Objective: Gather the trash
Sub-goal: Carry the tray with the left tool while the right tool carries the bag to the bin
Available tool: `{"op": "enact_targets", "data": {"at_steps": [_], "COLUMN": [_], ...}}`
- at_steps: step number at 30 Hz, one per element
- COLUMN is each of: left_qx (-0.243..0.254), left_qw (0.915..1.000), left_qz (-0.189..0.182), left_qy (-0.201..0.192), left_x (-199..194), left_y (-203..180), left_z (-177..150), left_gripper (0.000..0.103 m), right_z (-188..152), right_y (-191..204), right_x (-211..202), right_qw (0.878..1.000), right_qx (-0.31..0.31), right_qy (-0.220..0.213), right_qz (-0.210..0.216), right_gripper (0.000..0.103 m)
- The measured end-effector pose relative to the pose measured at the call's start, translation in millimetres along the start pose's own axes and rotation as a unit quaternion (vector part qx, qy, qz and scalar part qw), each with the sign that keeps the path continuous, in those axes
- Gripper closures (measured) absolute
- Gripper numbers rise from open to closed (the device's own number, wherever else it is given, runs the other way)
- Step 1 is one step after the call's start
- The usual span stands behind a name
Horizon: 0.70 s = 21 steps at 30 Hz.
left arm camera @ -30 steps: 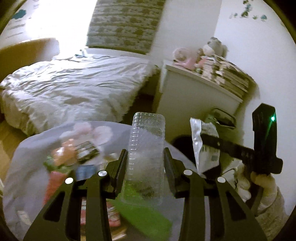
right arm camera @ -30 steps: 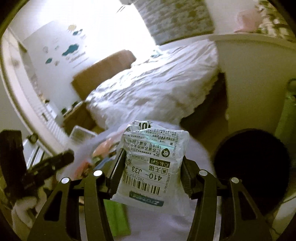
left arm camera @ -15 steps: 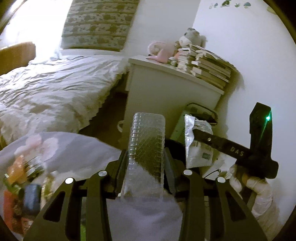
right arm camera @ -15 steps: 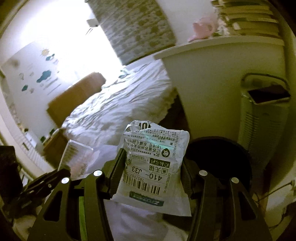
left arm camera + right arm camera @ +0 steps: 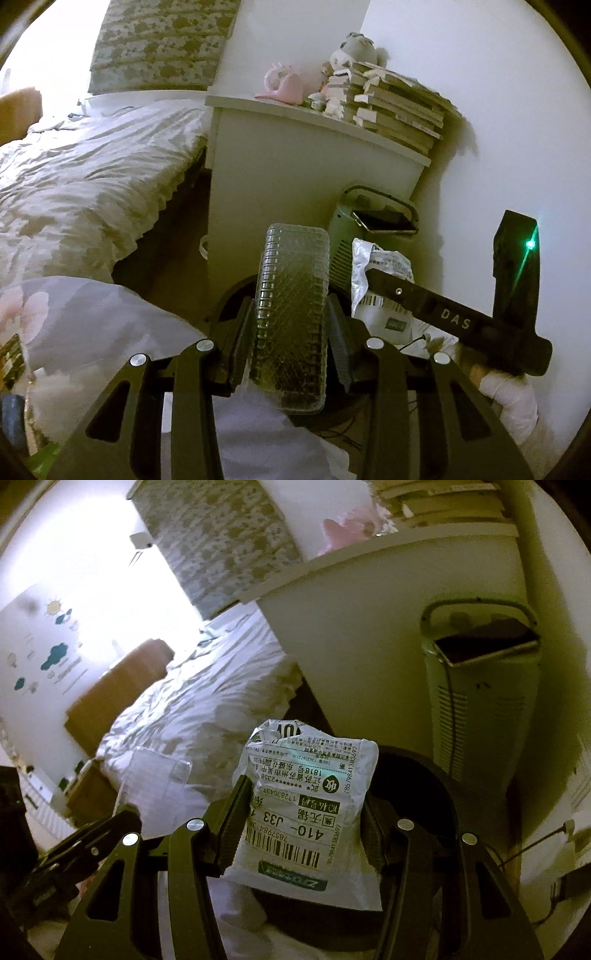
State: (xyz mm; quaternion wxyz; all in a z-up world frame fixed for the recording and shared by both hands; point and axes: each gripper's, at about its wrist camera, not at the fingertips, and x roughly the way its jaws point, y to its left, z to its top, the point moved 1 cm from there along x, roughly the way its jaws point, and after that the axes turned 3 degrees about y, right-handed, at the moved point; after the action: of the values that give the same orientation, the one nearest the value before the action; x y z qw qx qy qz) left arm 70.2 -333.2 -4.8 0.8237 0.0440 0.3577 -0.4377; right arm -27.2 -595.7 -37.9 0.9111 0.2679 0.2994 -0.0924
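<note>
Left wrist view: the left gripper (image 5: pixel 291 328) pinches a clear bumpy plastic box (image 5: pixel 291 314); the right gripper (image 5: pixel 301 808) pinches a white printed parcel bag (image 5: pixel 303 805) above what may be a round black bin (image 5: pixel 424 786).

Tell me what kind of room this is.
Almost certainly a bedroom: a bed with rumpled white bedding, a white cabinet beside it stacked with books, and a soft toy on top.

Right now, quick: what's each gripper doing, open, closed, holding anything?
Left gripper: closed on the clear plastic container.
Right gripper: closed on the white shipping bag, above the dark bin.
</note>
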Motion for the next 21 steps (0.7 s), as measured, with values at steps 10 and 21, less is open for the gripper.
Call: {"op": "enact_targets", "data": {"at_steps": [10, 21], "left_qx": [0.007, 0.007], "left_qw": [0.9997, 0.9987], "left_qz": [-0.006, -0.007], "left_qy": [0.023, 0.050], "left_x": [31.2, 61.0], "left_y": [-9.7, -12.2], "left_z": [-3.5, -10.3], "left_gripper": [0.065, 0.065], "right_z": [-4.6, -13.6], "right_y": [-26.0, -42.9], "right_x": [17.7, 34.6], "right_qw": [1.000, 0.998], "right_qx": [0.022, 0.036], "right_qy": [0.014, 0.030], "right_qz": [-0.016, -0.032], "right_gripper": [0.048, 0.048]}}
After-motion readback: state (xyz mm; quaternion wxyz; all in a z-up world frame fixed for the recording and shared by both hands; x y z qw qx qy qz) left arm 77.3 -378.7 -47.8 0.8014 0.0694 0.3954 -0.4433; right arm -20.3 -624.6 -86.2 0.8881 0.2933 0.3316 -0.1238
